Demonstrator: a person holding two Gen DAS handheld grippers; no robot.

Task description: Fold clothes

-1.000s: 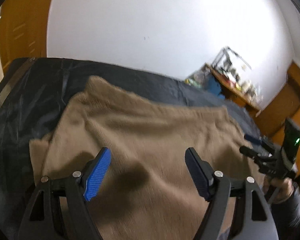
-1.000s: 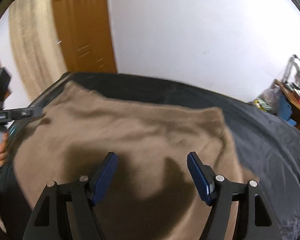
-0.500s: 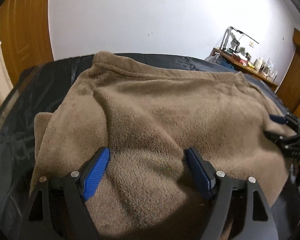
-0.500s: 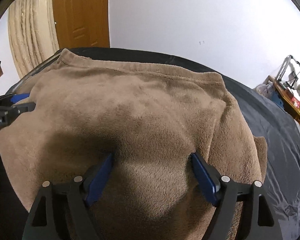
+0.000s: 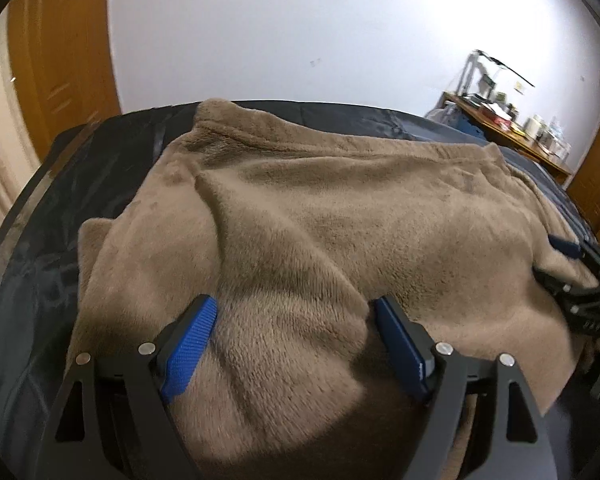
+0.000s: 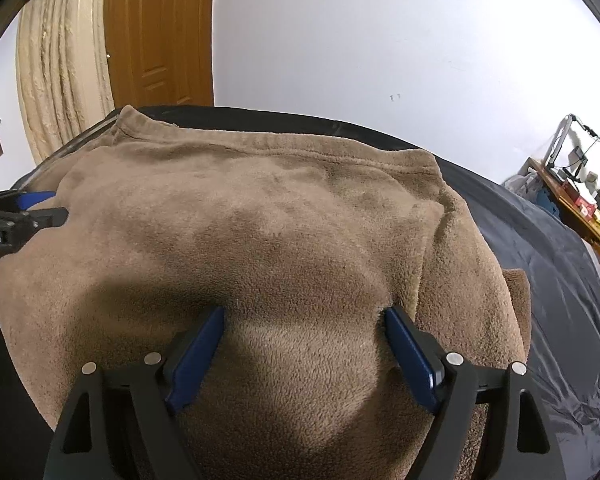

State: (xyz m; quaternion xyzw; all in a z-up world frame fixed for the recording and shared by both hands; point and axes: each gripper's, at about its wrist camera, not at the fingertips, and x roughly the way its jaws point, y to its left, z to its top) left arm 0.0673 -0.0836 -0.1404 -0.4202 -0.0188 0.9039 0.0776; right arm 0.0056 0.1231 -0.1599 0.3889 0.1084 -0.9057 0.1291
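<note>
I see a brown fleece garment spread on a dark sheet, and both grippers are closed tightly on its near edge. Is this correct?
Not quite. The brown fleece garment does lie on the dark sheet, but neither gripper is closed. The left wrist view shows the left gripper with its jaws spread wide over the fleece, and the right wrist view shows the same for the right gripper. Nothing is pinched between the pads.

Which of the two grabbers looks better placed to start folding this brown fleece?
Neither clearly. The left gripper and right gripper both sit open at the near edge of the brown fleece garment, one toward each side, so a two-handed fold seems likeliest.
</note>
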